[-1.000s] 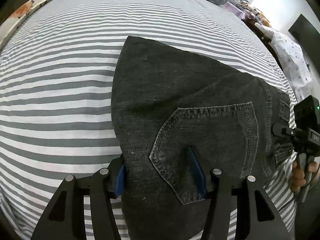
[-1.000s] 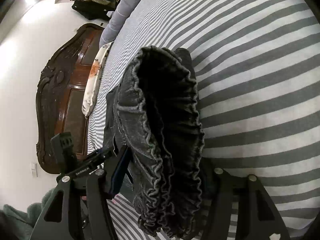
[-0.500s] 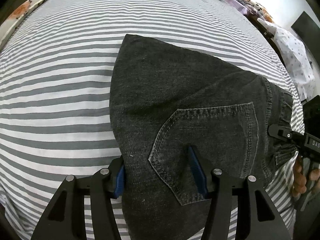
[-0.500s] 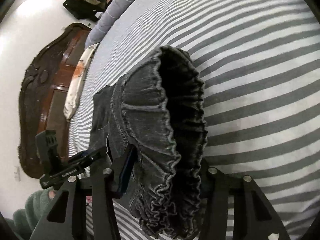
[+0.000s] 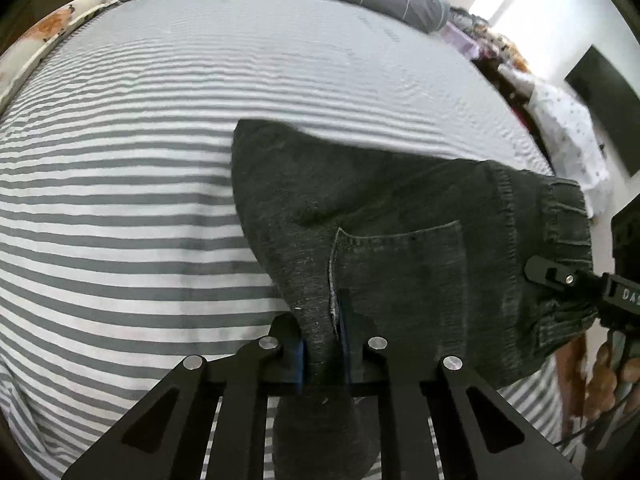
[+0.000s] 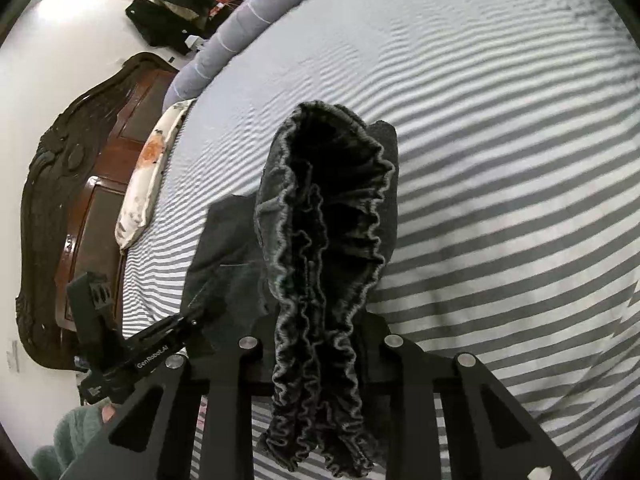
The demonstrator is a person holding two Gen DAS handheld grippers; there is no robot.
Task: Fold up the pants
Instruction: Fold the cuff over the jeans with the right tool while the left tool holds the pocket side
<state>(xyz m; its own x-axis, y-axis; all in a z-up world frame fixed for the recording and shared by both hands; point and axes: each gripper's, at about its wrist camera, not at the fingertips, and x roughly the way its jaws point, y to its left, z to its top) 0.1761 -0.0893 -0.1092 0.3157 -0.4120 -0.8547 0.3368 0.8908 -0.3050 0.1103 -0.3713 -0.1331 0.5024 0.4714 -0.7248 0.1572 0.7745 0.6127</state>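
Fingers [image 5: 306,354] now pinching pants [image 5: 400,248] (previously apart)

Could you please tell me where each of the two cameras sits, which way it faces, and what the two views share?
Left wrist: on the left gripper, facing down over the striped bed; its closing jaws pinch the dark pants beside the back pocket; the person's right hand shows.
Right wrist: on the right gripper, looking along the bed toward the headboard; its closing jaws squeeze the elastic waistband.
Shared: pants, bed, each other's gripper.
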